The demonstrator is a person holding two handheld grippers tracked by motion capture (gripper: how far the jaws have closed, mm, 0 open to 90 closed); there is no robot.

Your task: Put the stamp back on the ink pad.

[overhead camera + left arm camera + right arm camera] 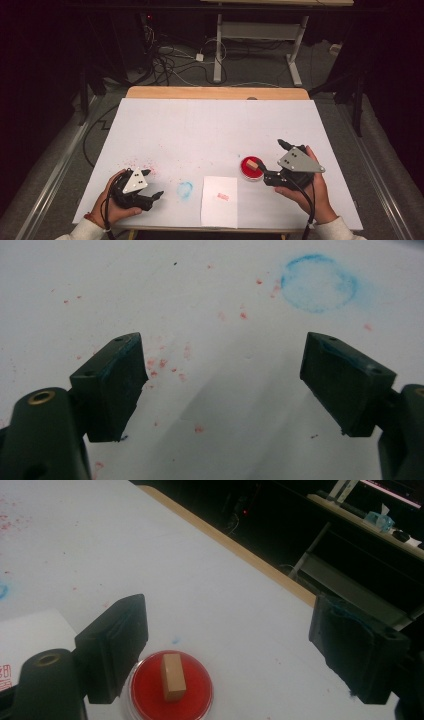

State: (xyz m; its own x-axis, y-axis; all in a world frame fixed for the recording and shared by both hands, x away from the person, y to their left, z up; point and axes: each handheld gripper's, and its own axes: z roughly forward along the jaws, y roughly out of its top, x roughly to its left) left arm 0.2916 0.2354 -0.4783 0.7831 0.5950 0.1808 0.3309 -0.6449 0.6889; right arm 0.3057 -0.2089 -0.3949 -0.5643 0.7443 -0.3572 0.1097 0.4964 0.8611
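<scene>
Between the right tongs [240,650], jaws spread wide and empty, a small tan wooden block [172,676] stands upright on a round, glossy red ink pad [172,690]; the pad's near rim is cut off. Just left lies a white paper sheet [219,200] bearing a red mark too blurred to read. Well apart, the left tongs [225,385] gape over the matte white bench [210,130], speckled red, near a smudged blue ring [318,282].

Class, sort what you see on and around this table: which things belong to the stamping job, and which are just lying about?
Belong to the job:
wooden stamp
red ink pad
paper sheet
right hand-held gripper

Lying about:
blue ink ring
red ink specks
floor cables
</scene>
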